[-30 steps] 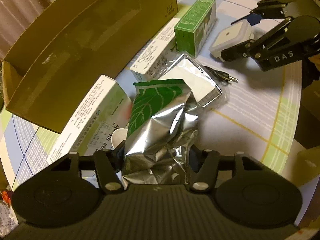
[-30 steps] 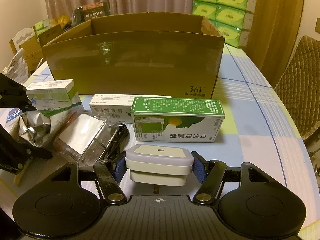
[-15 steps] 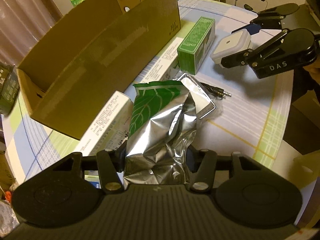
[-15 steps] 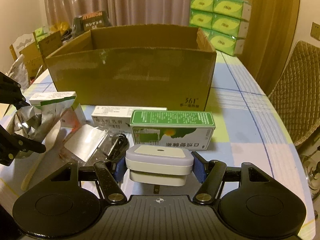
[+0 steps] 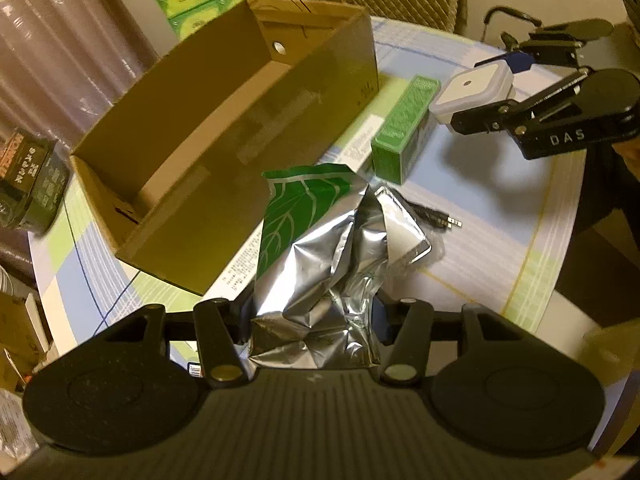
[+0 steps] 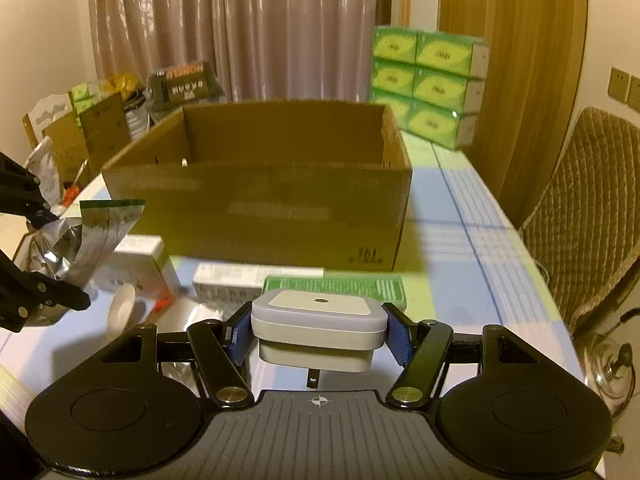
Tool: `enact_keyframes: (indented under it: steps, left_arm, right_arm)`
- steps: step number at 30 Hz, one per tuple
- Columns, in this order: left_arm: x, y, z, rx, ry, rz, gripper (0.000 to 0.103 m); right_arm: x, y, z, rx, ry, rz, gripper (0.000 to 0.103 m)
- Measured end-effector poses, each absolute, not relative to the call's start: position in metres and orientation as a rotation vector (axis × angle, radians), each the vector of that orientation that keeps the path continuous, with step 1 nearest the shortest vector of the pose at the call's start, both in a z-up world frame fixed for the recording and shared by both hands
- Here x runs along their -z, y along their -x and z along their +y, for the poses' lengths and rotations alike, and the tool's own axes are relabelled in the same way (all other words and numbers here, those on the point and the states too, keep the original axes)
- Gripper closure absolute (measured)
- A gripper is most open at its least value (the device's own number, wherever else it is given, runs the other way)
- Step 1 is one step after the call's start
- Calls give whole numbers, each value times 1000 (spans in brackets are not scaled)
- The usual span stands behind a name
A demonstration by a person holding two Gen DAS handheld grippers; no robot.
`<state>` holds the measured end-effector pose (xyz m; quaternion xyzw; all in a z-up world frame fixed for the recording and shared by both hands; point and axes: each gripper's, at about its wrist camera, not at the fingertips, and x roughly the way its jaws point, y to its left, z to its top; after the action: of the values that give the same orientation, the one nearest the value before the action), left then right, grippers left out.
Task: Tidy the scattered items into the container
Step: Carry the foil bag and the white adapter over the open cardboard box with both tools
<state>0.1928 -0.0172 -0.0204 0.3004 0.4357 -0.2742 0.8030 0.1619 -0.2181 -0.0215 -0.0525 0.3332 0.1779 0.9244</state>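
My left gripper (image 5: 314, 312) is shut on a crumpled silver foil pouch with a green leaf print (image 5: 316, 248), held off the table beside the near wall of the open cardboard box (image 5: 224, 152). My right gripper (image 6: 320, 330) is shut on a white square plug-in adapter (image 6: 320, 312), its blue pads pressing both sides, in front of the cardboard box (image 6: 260, 216). From the left wrist view, the right gripper (image 5: 476, 94) and adapter (image 5: 468, 84) hang at upper right. The right wrist view shows the pouch (image 6: 96, 232) at the left edge.
On the checked tablecloth in front of the box lie a green carton (image 6: 336, 286), two white cartons (image 6: 244, 280) (image 6: 140, 264), a white spoon (image 6: 120, 312) and a clear packet with a jack cable (image 5: 408, 224). Green tissue packs (image 6: 428, 84) and a chair (image 6: 580, 208) stand beyond.
Both grippers have risen with their loads. The items on the table look smaller and lower, and the inside of the cardboard box has come into sight.
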Motion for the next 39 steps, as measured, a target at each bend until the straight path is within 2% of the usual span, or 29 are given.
enact_keyframes:
  steps: [18,30,39]
  left_arm:
    - [-24,-205,-15,539,-596,897,53]
    - [-69,-258,-18,497,-552,862,53]
    - [-81,-304,-21,484,-427,858,53]
  right_arm:
    - [-20,-181,-208,-391,101,587,40]
    - [-45,-230,-187,-409,114,527,40]
    - [-48,-266,-173,-413,120,517,40]
